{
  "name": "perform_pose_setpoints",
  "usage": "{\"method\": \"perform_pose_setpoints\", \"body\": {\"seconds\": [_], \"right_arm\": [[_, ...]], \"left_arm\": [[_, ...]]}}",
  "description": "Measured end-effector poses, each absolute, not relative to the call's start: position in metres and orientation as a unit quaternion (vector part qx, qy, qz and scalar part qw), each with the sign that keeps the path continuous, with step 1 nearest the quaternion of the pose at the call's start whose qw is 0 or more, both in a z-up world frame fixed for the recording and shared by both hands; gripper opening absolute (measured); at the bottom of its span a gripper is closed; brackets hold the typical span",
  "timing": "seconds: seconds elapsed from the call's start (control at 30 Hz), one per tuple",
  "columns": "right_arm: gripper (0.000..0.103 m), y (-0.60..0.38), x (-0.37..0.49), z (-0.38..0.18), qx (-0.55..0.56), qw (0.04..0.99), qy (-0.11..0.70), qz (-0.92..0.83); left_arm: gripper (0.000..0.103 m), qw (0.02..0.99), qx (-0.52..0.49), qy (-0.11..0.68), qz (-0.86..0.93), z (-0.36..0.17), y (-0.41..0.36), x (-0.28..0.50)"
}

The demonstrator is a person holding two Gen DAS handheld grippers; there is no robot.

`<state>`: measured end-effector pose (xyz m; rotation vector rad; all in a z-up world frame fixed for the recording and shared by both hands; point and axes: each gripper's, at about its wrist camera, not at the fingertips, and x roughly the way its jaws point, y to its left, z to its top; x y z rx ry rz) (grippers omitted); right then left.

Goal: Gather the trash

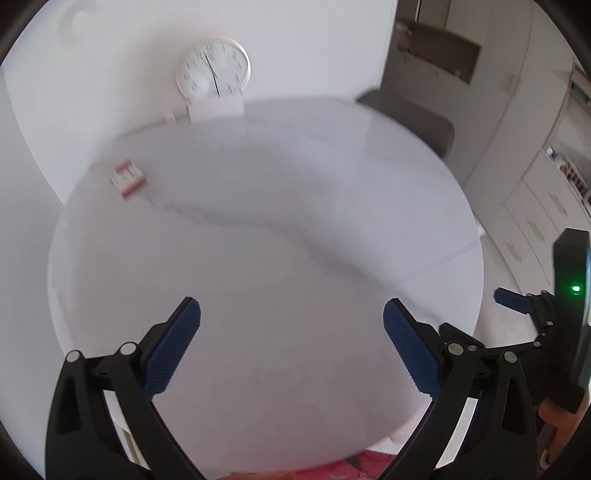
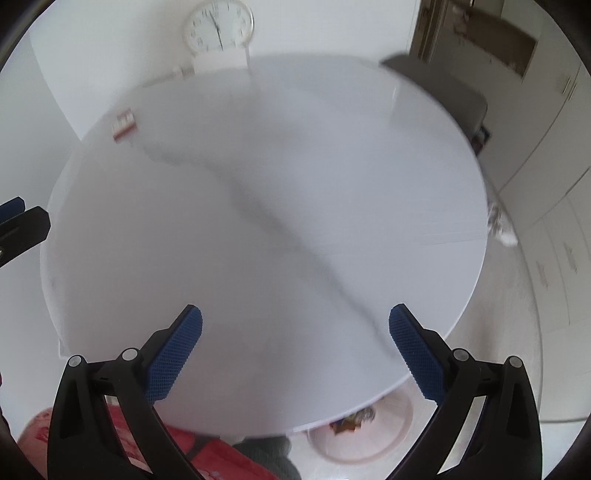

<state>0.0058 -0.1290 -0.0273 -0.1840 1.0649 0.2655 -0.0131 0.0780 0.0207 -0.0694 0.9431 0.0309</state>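
holding wrappers: white bin (image 2: 402, 439) | under table (image 2: 258, 184) edge

Round white table (image 1: 258, 206), grey veining across top | white wall clock (image 1: 213, 69) on a white stand at far table edge, against the wall | grey chair (image 1: 413, 118) at far right of table | white cabinets (image 1: 535, 221) along right wall | red fabric (image 2: 221, 454) below near table edge; view blurred

Round white table (image 2: 332, 166): broad bare middle; red-and-white packet (image 2: 123, 127) at far-left rim, clock (image 2: 218, 27) at far edge.
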Motion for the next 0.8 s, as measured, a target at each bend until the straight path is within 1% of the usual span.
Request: {"method": "perform_pose_setpoints", "body": {"seconds": [0.2, 0.33, 0.6, 0.8], "right_arm": [[0.1, -0.131, 0.019, 0.034, -0.071, 0.887, 0.443, 0.108], [0.1, -0.14, 0.018, 0.051, -0.059, 0.898, 0.425, 0.096], [0.1, -0.148, 0.014, 0.046, -0.051, 0.895, 0.435, 0.086], [0.1, -0.15, 0.008, 0.045, -0.05, 0.896, 0.435, 0.079]], "left_arm": [[0.095, 0.916, -0.036, 0.401, 0.01, 0.072, 0.09, 0.005], [0.095, 0.923, -0.029, 0.385, 0.012, 0.082, 0.078, 0.009], [0.095, 0.91, -0.035, 0.414, -0.005, 0.066, 0.061, 0.008], [0.095, 0.909, -0.036, 0.415, -0.009, 0.062, 0.059, 0.007]]}}
